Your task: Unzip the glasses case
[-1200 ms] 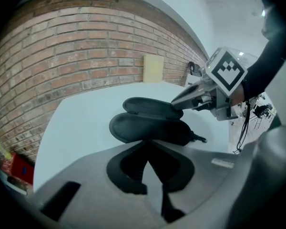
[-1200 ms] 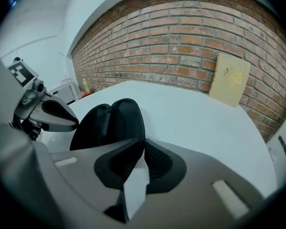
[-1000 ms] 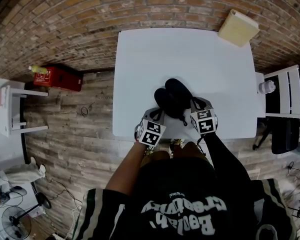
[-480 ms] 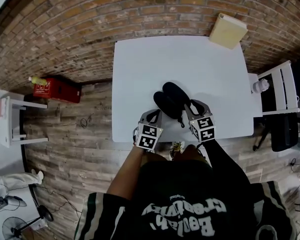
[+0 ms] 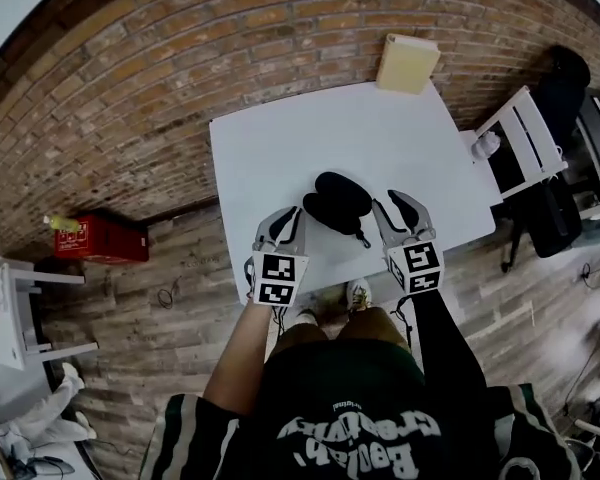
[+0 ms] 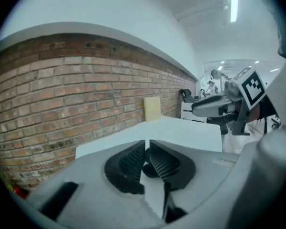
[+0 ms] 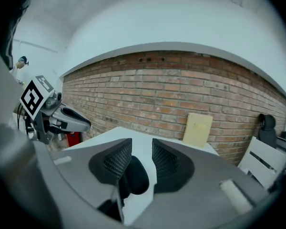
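Neither gripper has hold of anything. My left gripper [image 6: 145, 151] has just been opening, yet its jaws stand only a slit apart with nothing between them. My right gripper [image 7: 142, 159] has also just been opening. Its jaws stand moderately wide, and what shows in the gap is the case lying beyond on the table, not pinched.

The case [image 5: 338, 200] lies on the white table [image 5: 280, 138], towards my side, between the two grippers and clear of both.

What worries me is that nothing pins the case down. If the zip is not fully run and I tug the pull with one gripper alone, I judge that the case would slide or spin on the smooth top instead of opening. The left jaws are also too narrow to take the case's body as they stand, so a hasty reach would shove it, perhaps towards the near edge.

I cannot make out the zip's teeth, or how far round it is undone. The case reads as two dark lobes, which may be its halves parted. A thin dark tail [image 5: 361, 236] trails from it, either strap or pull. In both gripper views my own jaws cover most of the case.
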{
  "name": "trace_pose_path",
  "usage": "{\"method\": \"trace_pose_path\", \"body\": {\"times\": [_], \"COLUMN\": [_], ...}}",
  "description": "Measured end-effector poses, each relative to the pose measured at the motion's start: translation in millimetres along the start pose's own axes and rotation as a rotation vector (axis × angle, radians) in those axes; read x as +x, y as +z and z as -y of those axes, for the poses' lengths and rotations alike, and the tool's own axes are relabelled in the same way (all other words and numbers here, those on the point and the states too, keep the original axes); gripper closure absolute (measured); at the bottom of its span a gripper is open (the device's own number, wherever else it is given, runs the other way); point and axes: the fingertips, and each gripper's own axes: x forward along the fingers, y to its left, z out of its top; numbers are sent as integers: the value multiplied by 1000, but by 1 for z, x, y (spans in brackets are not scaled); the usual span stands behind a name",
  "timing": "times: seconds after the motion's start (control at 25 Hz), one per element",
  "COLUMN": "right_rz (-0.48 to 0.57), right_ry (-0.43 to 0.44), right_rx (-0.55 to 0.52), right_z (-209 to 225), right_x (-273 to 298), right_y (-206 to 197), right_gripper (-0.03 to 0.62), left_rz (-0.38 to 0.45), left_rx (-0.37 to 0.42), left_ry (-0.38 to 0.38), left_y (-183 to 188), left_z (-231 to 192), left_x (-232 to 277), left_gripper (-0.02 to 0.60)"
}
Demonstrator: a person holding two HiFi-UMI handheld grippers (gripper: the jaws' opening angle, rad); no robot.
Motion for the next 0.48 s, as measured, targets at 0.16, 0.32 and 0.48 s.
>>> {"method": "trace_pose_path", "body": {"times": [0.16, 0.32, 0.48], "right_rz": [81, 160, 194], "right_ry": [-100, -153, -175], "right_rx": [51, 72, 36], "right_z": [-1, -4, -5], "right_x": [-37, -69, -95], "right_y": [39, 76, 104], "right_gripper": [444, 437, 437], "left_rz": [110, 192, 277], "left_rx": [42, 59, 80], "left_ry": [-14, -49, -55], "left_y": [44, 88, 128], "left_z": [-15, -13, -4], "left_x": [-35, -63, -91], "left_gripper": [546, 532, 526]}}
